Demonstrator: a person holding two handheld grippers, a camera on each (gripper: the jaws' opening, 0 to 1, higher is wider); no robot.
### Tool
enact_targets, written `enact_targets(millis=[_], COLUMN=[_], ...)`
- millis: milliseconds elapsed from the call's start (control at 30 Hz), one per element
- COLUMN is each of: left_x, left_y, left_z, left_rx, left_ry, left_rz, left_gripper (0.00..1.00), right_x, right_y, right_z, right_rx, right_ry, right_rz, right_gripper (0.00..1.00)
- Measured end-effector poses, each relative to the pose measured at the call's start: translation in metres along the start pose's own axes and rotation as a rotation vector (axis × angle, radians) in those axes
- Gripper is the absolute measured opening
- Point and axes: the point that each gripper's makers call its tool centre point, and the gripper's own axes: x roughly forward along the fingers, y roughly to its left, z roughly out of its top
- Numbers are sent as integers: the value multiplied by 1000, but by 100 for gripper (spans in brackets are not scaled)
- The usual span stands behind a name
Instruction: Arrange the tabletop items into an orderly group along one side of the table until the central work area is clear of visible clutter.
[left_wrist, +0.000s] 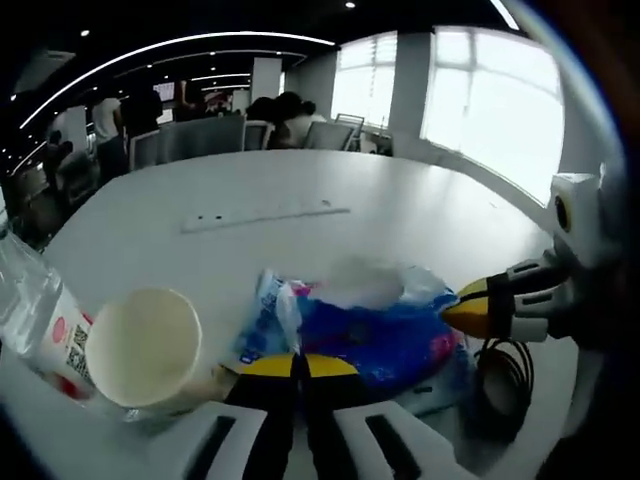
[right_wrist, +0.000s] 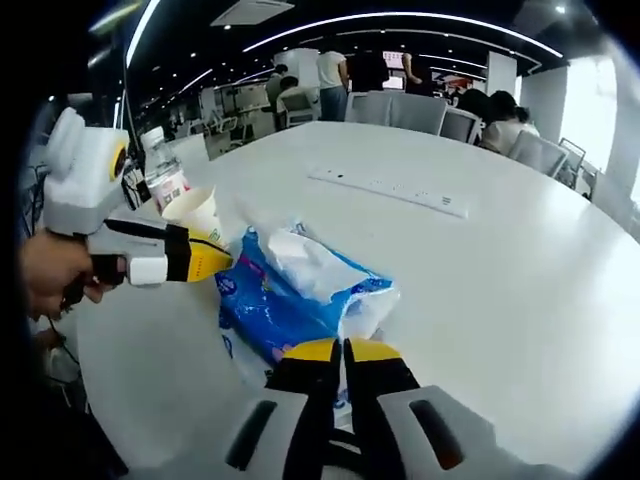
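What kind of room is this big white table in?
Probably an open office. The big white table has office chairs at its far side, people stand and sit further back under long ceiling lights, and a power strip lies on the tabletop.

The left gripper has its yellow-tipped jaws pressed together, tips touching. The right gripper is closed the same way. In the right gripper view the left gripper comes in from the left, level, with a hand wrapped round its grip.
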Motion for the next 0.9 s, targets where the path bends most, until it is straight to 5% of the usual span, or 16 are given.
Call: enact_targets(millis=[433, 900], left_x=[-11, -11], left_y=[-12, -52], left_z=[23, 48], left_rx=[-9, 10], left_ry=[-55, -101], left_rz=[-44, -114], left_gripper=[0, 0], right_x=[-17, -44], right_y=[-17, -55], right_z=[19, 25], right_rx=[3, -37], right_ry=[-61, -97], right_rz=[-37, -83], right_gripper=[0, 0])
